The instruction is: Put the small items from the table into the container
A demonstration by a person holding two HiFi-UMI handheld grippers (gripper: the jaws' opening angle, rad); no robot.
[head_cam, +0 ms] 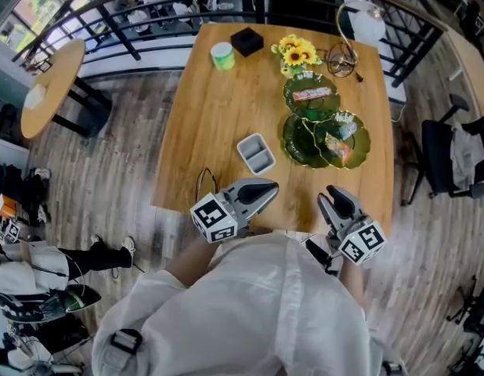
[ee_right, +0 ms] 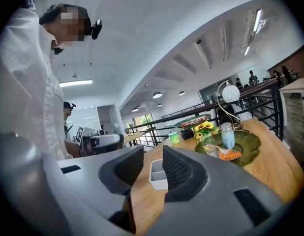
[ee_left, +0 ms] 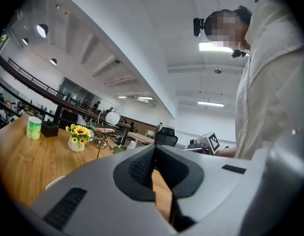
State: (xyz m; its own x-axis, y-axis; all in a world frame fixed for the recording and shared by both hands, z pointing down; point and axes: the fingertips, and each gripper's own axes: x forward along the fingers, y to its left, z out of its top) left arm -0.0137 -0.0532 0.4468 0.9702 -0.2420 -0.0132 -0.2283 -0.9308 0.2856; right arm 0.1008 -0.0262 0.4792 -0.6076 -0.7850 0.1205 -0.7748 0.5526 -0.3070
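Pretty sure I'm up on a mezzanine in some big open office or co-working lounge. A black railing (head_cam: 123,36) runs round my wooden table (head_cam: 218,116). There's a wood-plank floor (head_cam: 121,171), 1 round side table (head_cam: 50,84), a black office chair (head_cam: 442,159), and strip lights (ee_left: 214,46) on a high white ceiling.

**Room setting.** A rectangular wooden table (head_cam: 218,108) is standing on a grey plank floor (head_cam: 109,171). Beyond its far edge a black metal railing (head_cam: 121,30) is curving across the view. A round side table (head_cam: 50,84) is standing to the left, near the railing, and a black chair (head_cam: 438,159) is sitting to the right. Daylight is coming through a window (head_cam: 30,2) at upper left. Overhead, strip lights (ee_left: 214,46) and round recessed lamps (ee_left: 42,30) are glowing in a white ceiling (ee_left: 157,23).
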